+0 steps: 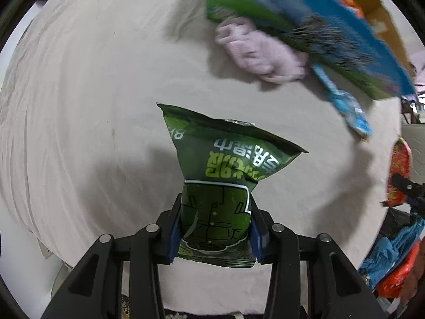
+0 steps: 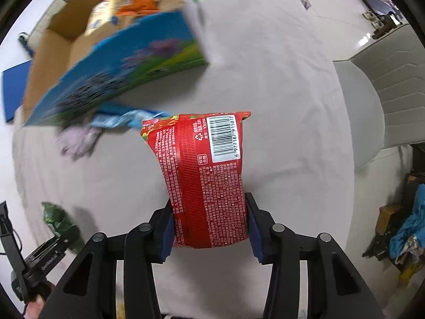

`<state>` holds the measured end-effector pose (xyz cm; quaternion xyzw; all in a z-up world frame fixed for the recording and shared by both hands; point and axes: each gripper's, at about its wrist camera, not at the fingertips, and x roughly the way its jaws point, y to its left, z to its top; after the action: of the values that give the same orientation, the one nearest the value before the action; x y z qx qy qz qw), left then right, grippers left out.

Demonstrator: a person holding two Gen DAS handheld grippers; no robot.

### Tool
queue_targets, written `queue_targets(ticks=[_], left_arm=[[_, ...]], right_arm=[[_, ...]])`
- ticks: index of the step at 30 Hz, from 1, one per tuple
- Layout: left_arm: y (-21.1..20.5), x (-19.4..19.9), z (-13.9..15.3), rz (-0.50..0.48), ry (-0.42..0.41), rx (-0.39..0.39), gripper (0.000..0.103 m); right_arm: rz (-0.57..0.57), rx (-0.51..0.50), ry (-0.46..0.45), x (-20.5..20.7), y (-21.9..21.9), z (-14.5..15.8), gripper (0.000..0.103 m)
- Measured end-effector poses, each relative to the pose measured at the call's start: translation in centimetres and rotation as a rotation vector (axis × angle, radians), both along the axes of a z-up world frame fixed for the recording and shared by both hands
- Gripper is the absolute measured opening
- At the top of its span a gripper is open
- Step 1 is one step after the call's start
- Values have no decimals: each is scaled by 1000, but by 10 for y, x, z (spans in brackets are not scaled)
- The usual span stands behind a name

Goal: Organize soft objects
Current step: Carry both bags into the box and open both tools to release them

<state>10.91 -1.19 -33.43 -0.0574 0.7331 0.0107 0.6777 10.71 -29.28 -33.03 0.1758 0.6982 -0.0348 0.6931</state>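
Soft snack packets, one in each gripper, hang above a wide table draped in a wrinkled pale beige cloth (image 1: 79, 106). At the cloth's far end an open brown cardboard box (image 2: 55, 50) holds an orange packet (image 2: 140, 0) and a cream one (image 2: 102, 17); they are too blurred to read. In front of the box a large flat blue-and-green printed box (image 2: 117, 66) appears tilted and motion-blurred, one end over a crumpled lilac cloth (image 1: 261, 51) and a light blue foil wrapper (image 1: 345, 106), both lying on the tablecloth just beside each other. A grey padded chair (image 2: 372, 106) stands off the table's right edge, and a heap of blue fabric (image 2: 409, 223) lies on the floor beyond it.

The right gripper (image 2: 209, 228) is clamped on a puffy red foil packet (image 2: 202, 175), its barcode and small print facing the camera, blue pads pressed into both sides. The left gripper (image 1: 215, 234) pinches a dark green foil packet (image 1: 225, 164) printed with lime lettering, squeezed narrow between its pads, the sealed top flaring out past them. Each packet shows at the edge of the other camera's view, well apart from its twin.

Bare cloth spreads wide to the left of the green packet and between the red packet and the chair-side edge; the clutter sits toward the far end, near the cardboard box.
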Motion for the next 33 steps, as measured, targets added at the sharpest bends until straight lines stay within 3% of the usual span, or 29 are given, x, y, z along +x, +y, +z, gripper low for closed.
queue_targets(ticks=[10, 16, 21, 24, 28, 33], left_arm=[[-39, 24, 115, -88, -208, -103, 38], [-63, 63, 166, -130, -305, -156, 38], [-69, 107, 189, -143, -359, -152, 38], [-67, 136, 193, -147, -358, -139, 38], [-70, 189, 166, -165, -334, -115, 38], [-65, 240, 125, -155, -256, -51, 38]], right_arm=[[64, 102, -143, -8, 36, 86, 48], [90, 111, -256, 22, 40, 146, 48], [77, 70, -308, 63, 37, 169, 48], [56, 50, -306, 93, 32, 165, 48], [22, 34, -262, 136, 25, 145, 48], [-5, 8, -173, 178, 20, 93, 48]])
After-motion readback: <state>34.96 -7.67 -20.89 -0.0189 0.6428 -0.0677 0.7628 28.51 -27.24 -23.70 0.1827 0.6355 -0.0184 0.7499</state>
